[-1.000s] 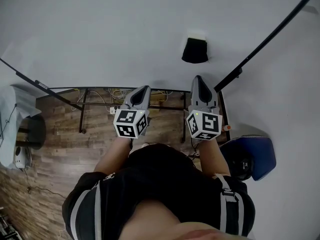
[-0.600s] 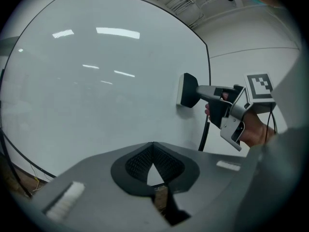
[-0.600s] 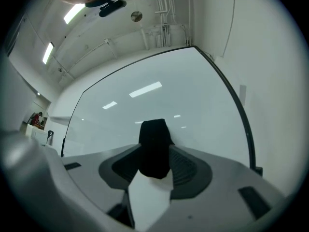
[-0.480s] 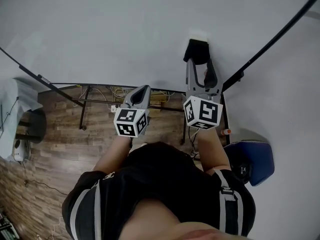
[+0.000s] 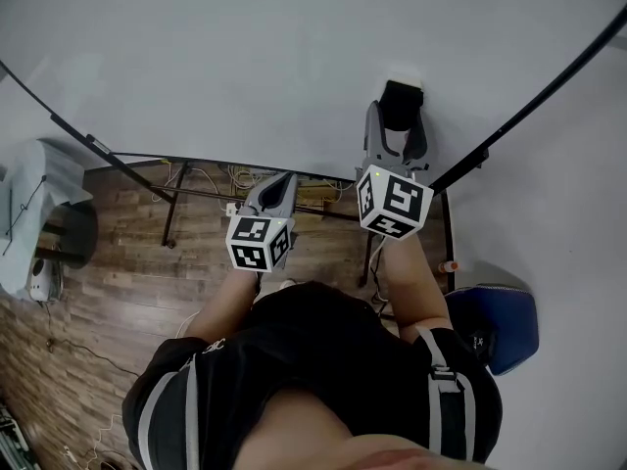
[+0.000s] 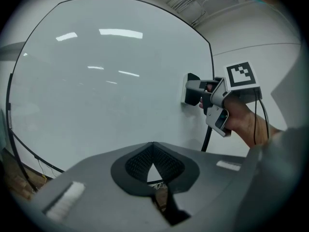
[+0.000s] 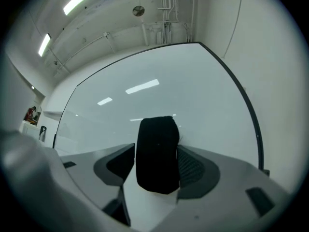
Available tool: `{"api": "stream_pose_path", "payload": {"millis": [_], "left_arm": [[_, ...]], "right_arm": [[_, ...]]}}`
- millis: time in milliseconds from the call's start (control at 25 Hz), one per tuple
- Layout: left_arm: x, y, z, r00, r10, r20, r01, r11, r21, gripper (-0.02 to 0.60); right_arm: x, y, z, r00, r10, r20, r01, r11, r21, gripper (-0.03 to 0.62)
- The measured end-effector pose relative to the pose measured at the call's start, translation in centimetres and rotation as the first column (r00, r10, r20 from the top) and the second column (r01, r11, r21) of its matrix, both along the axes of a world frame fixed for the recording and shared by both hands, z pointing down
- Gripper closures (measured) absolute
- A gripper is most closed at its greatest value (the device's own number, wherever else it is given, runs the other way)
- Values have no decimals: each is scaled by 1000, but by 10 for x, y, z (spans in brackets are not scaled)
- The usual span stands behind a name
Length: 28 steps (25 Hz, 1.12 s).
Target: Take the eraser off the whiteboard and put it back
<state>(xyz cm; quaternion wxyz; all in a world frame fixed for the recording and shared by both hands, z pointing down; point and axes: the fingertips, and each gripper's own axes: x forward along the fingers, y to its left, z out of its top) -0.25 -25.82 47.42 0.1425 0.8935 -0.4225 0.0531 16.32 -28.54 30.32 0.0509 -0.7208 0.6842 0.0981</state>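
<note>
A black eraser (image 5: 403, 101) clings to the whiteboard (image 5: 245, 67), near its right edge. My right gripper (image 5: 396, 130) is raised to it, its jaws opening with the eraser (image 7: 157, 153) between them. The left pad stands a little off the eraser and the right pad is close beside it. The left gripper view shows the same from the side: the eraser (image 6: 192, 89) on the board (image 6: 106, 91), between the right gripper's fingers (image 6: 200, 86). My left gripper (image 5: 275, 182) hangs lower, in front of the board's bottom edge, shut and holding nothing (image 6: 153, 146).
Below the board are its dark stand bars (image 5: 196, 194), loose cables and a wooden floor (image 5: 127, 272). A blue chair (image 5: 505, 316) stands at the right. A grey object (image 5: 39, 213) sits at the left. The person's body fills the lower middle.
My right gripper has risen to the eraser and gone from shut to wide, so its jaws now flank the eraser. The left gripper has barely moved.
</note>
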Motion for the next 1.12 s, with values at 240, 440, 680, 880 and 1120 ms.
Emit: {"api": "stream_pose_path", "payload": {"millis": [240, 440, 680, 880, 1120], "left_arm": [[-7, 4, 5, 1000, -11, 6, 11, 1000, -8, 572], [-10, 4, 6, 1000, -8, 11, 8, 1000, -5, 572], [-10, 4, 5, 1000, -9, 6, 9, 1000, -8, 572], [-7, 6, 4, 1000, -1, 5, 1, 1000, -4, 572], [-7, 7, 2, 1000, -4, 5, 4, 1000, 1, 572]], "right_arm": [[1, -10, 5, 999, 30, -21, -30, 999, -35, 347], [5, -15, 4, 999, 42, -29, -44, 997, -64, 347], [4, -16, 3, 999, 29, -27, -30, 997, -66, 347], [4, -13, 3, 999, 26, -28, -28, 997, -66, 348], [4, -9, 2, 999, 30, -42, -33, 998, -62, 359]]}}
